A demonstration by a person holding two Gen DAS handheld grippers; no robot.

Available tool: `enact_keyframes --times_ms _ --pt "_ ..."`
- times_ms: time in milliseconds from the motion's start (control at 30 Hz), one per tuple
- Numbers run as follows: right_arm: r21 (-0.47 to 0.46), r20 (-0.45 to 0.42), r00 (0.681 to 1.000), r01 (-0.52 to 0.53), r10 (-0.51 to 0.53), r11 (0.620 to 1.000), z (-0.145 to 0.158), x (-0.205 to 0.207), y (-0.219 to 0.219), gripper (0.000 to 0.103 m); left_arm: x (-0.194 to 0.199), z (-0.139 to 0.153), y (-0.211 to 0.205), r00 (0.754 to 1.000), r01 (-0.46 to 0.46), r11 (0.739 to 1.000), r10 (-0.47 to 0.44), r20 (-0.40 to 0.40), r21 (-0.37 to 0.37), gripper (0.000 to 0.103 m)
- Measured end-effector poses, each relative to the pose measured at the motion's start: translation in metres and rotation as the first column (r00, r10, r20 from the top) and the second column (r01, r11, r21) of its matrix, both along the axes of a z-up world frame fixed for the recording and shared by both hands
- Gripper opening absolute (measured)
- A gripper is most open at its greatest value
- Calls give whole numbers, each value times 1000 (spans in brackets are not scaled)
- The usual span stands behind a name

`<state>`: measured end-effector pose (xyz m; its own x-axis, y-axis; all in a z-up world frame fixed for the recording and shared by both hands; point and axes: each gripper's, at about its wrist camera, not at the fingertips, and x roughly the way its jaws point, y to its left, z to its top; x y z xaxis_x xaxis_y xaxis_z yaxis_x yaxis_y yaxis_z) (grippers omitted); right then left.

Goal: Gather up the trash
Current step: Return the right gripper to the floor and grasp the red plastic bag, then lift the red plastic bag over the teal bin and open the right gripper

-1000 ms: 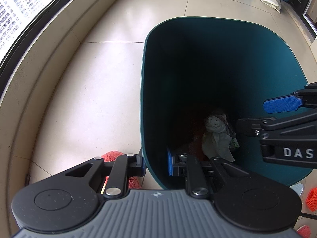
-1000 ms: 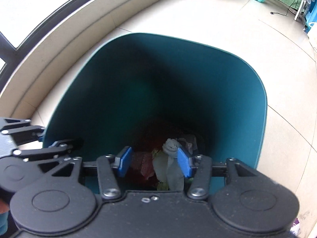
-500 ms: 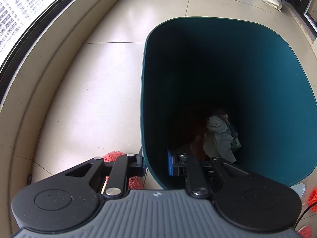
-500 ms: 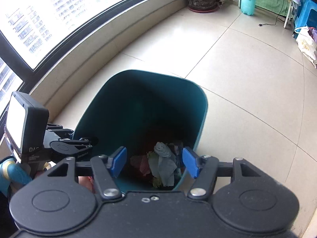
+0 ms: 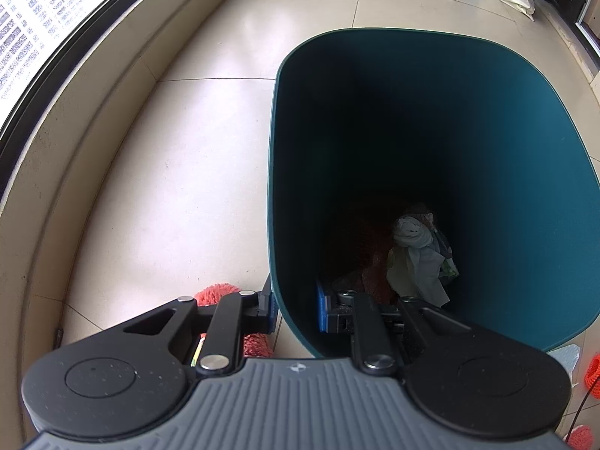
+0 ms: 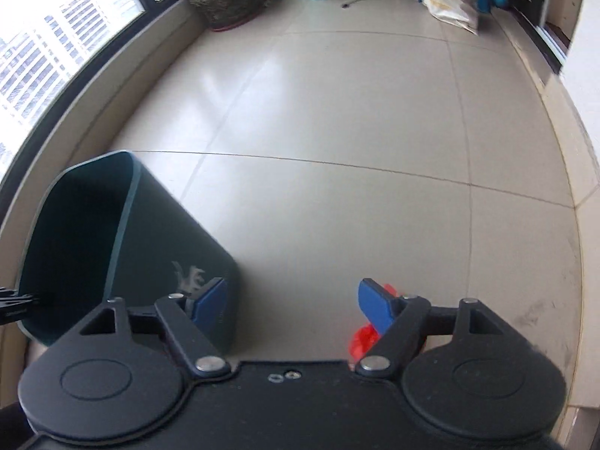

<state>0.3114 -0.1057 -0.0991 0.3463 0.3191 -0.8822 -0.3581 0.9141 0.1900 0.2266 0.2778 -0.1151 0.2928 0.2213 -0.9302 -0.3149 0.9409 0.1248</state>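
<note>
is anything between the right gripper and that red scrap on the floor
Nothing visible. The right gripper is open over bare tile, and the red scrap lies just past its right finger, partly hidden behind it. The teal bin, clamped at the rim by the left gripper, stands off to the left.

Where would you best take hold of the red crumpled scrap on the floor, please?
Pinch the red scrap across its raised crumpled top, coming straight down with the open right tool. It lies low on the floor near the bin, so a sideways approach would probably push it away.
</note>
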Motion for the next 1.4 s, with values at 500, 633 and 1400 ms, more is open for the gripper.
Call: enact_keyframes --times_ms 500,633,1400 --pt "-233 -195 935 250 -297 940 -195 58 -45 77 6 -11 -2 1000 -1 1000 2 -21 16 19" --pt "-254 -213 932 238 -294 937 -215 63 -45 77 7 -14 -3 1000 -1 1000 2 -28 19 19" --pt "-286 -137 978 114 -158 952 -170 28 -34 45 6 -20 -6 1000 1 1000 0 -24 27 19"
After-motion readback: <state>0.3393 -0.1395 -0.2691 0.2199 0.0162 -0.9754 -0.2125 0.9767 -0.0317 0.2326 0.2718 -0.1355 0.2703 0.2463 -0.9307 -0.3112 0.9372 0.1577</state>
